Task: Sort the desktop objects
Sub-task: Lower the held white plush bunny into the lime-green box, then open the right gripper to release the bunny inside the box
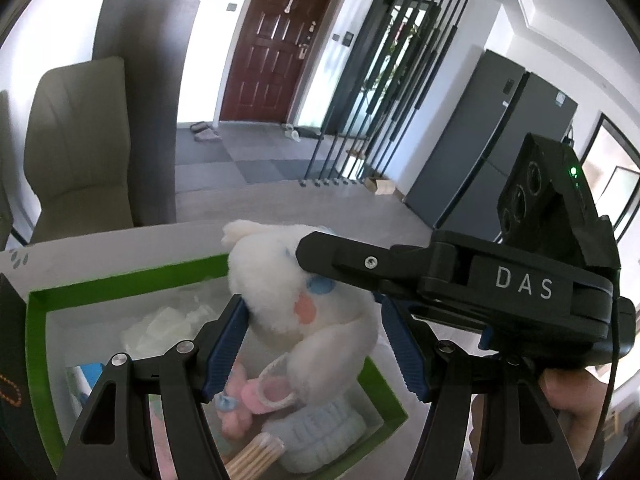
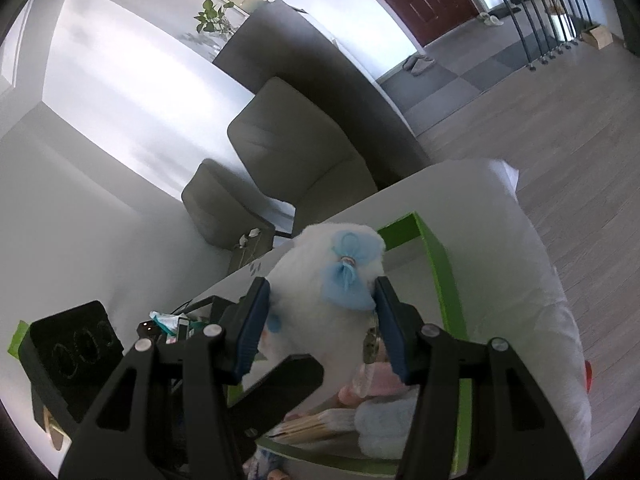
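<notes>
A white plush toy (image 1: 316,320) with a blue bow (image 2: 346,280) hangs over a green-rimmed white box (image 1: 120,276). My left gripper (image 1: 312,308) is shut on its body, the blue pads pressing both sides. My right gripper (image 2: 322,312) is shut on the toy's head from the other side; its black finger (image 1: 340,258) crosses the left wrist view above the toy. Inside the box lie wooden sticks (image 1: 256,456), a pale blue fuzzy item (image 1: 324,428), a pink item (image 1: 240,404) and clear packets (image 1: 160,328).
The box sits on a white table (image 1: 100,248) whose far edge is close behind it. A grey chair (image 1: 80,140) stands beyond. A black block (image 2: 76,344) lies left of the box, a white soft bag (image 2: 540,280) to its right. A hand (image 1: 568,392) holds the right gripper.
</notes>
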Motion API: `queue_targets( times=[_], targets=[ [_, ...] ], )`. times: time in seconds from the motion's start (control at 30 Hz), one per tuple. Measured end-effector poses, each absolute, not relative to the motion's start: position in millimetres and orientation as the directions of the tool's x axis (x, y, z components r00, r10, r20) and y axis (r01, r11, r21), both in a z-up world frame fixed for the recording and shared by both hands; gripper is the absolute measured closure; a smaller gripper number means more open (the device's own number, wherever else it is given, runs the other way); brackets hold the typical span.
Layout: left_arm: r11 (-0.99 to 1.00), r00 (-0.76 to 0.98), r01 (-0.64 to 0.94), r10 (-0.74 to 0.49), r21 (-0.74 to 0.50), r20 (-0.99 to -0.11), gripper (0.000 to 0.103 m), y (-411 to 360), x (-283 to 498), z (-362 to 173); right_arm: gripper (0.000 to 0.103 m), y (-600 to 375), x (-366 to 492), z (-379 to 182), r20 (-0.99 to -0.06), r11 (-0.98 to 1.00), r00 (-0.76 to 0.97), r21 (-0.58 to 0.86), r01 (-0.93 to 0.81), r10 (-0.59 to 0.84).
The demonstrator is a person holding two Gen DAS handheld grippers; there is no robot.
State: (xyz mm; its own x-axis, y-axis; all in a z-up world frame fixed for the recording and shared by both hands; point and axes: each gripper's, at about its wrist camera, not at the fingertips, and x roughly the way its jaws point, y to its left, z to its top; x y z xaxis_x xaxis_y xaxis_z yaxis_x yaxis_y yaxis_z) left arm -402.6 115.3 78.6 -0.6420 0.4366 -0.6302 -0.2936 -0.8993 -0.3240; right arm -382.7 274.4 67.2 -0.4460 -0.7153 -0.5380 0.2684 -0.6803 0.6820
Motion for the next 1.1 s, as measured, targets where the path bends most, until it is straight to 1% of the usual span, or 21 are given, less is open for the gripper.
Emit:
queue_targets(
  times=[0.27, 0.4, 0.43, 0.5, 0.57, 0.73, 0.93, 1.1],
  targets=[
    [-0.910, -0.593, -0.254, 0.415, -0.328, -0.690, 0.035, 119, -414, 59, 0.049, 268, -394, 49, -0.590, -0.709, -0.414, 0.661, 0.244, -0.693],
    [-0.903, -0.566, -0.248, 0.429, -0.351, -0.704, 0.035, 120, -419, 52, 0.048, 266, -396, 45, -0.611, -0.728, -0.412, 0.641, 0.243, -0.676],
    [-0.902, -0.564, -0.245, 0.431, -0.356, -0.705, 0.035, 118, -419, 52, 0.046, 266, -396, 44, -0.607, -0.722, -0.408, 0.648, 0.243, -0.682],
    [-0.899, -0.568, -0.243, 0.437, -0.365, -0.697, 0.035, 115, -418, 54, 0.031, 265, -395, 44, -0.596, -0.709, -0.401, 0.660, 0.249, -0.696],
    [-0.899, -0.575, -0.241, 0.435, -0.364, -0.693, 0.035, 112, -416, 58, 0.026, 264, -393, 46, -0.596, -0.710, -0.401, 0.654, 0.260, -0.696],
    [-0.904, -0.587, -0.220, 0.423, -0.366, -0.691, 0.035, 102, -417, 61, 0.026, 272, -391, 55, -0.588, -0.718, -0.430, 0.646, 0.259, -0.685],
    [-0.908, -0.594, -0.201, 0.410, -0.367, -0.692, 0.035, 95, -417, 62, 0.026, 277, -388, 62, -0.557, -0.699, -0.446, 0.663, 0.269, -0.700],
    [-0.913, -0.610, -0.204, 0.401, -0.353, -0.684, 0.035, 95, -414, 69, 0.026, 276, -385, 67, -0.557, -0.704, -0.452, 0.651, 0.283, -0.697]
  ],
)
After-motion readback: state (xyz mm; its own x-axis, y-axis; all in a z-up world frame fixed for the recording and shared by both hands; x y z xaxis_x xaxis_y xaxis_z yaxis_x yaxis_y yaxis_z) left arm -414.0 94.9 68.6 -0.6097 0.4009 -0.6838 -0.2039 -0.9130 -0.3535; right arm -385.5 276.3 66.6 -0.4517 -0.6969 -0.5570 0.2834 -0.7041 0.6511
